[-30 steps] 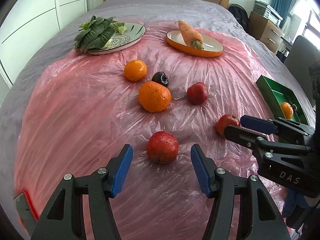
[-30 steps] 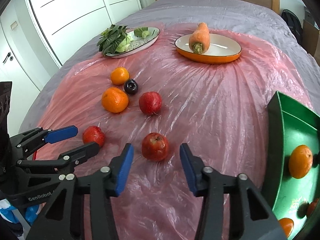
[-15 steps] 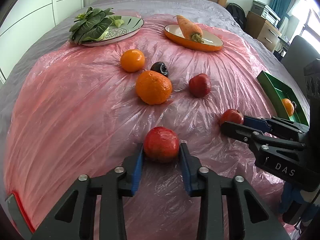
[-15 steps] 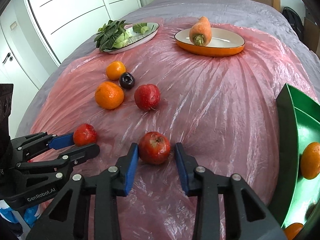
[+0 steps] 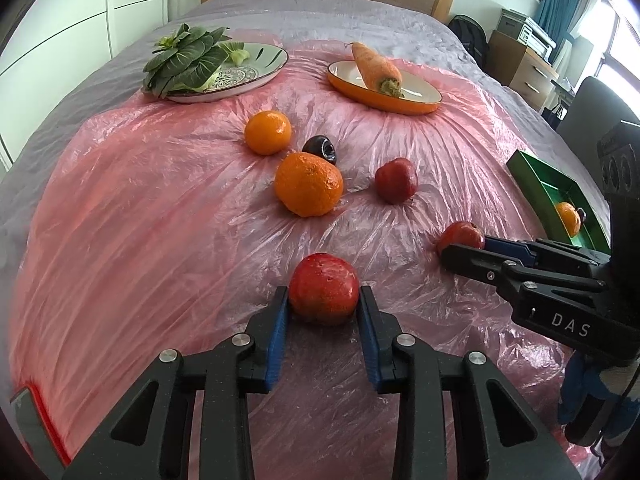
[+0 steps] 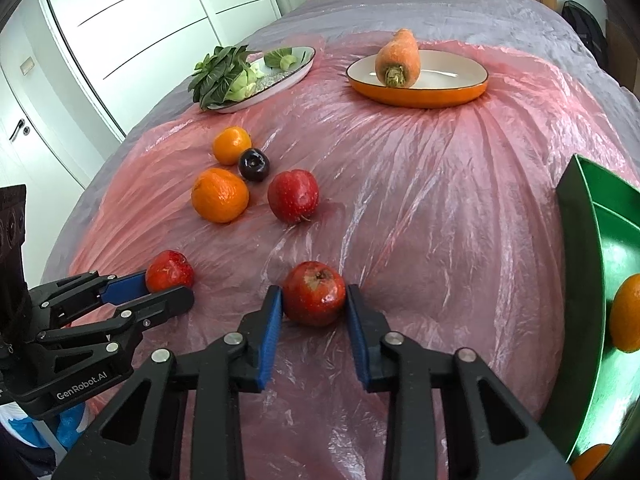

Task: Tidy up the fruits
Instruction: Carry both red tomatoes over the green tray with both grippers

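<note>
Now, left gripper [image 5: 323, 304]: clamped on a round red apple [image 5: 323, 294] low in frame centre; no long axis shows.
Right gripper [image 6: 314, 305]: jaws closing, pads touching a second apple [image 6: 314, 293], stem dimple up.
Carrot [image 6: 398, 58]: stem end toward camera.
Surface: crinkled pink plastic sheet [image 6: 420, 200] over a bed.
Room: white wardrobe doors [image 6: 140, 20] upper left; green tray [image 6: 600, 280] right.

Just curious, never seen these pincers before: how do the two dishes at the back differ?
The patterned plate is grey-white and shallow, holding leafy greens. The orange dish is deeper, plain cream inside, holding one carrot. Both sit on the pink plastic sheet.
</note>
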Demonstrator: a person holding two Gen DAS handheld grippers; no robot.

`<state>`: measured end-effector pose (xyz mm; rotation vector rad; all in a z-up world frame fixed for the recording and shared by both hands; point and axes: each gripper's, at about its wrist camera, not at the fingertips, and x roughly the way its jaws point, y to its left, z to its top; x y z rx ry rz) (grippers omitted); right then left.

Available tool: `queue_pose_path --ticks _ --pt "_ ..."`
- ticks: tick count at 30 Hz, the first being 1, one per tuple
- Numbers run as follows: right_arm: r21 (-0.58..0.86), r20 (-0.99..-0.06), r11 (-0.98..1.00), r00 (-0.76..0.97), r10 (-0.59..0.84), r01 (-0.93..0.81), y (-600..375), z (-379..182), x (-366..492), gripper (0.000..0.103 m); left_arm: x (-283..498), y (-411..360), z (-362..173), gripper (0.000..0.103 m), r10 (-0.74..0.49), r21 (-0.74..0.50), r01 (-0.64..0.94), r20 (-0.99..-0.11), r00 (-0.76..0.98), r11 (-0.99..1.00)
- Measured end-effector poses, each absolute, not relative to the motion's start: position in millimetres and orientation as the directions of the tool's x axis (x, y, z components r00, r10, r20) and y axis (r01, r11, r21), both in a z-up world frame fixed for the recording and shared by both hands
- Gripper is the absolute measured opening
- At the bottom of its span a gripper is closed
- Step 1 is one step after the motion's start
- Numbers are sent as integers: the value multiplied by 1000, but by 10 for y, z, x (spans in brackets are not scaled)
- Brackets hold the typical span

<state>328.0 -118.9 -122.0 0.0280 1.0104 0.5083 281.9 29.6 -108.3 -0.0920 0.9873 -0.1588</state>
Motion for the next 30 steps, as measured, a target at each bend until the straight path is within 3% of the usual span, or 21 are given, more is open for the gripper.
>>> queue_pose_path --ticks 30 --pt "258 -790 898 457 408 -356 -1434 -825 2764 50 2307 302 -705 29 -119 -116 42 -816 565 992"
